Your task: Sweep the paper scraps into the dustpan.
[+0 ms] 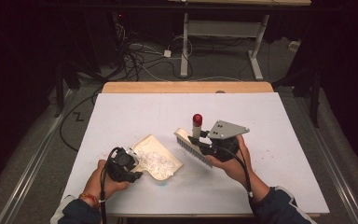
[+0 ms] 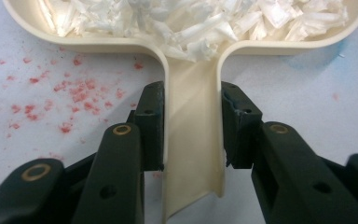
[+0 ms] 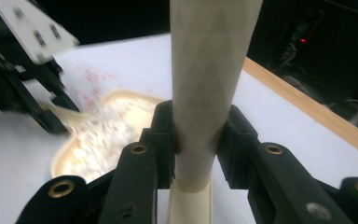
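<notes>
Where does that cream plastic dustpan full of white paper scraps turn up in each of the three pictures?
High view: the cream plastic dustpan lies left of centre on the white table, handle in the left claw.
Left gripper view: pan across the top, handle running down between the claw's jaws.
Right gripper view: lower left, blurred.
Shared landmark: the white paper scraps heaped inside it.

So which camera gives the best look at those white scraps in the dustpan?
The left gripper view: the scraps sit close and sharp, each strip distinct, heaped in the dustpan. The high view shows the scraps as a small white pile. The right gripper view shows them blurred, beside the brush handle.
</notes>
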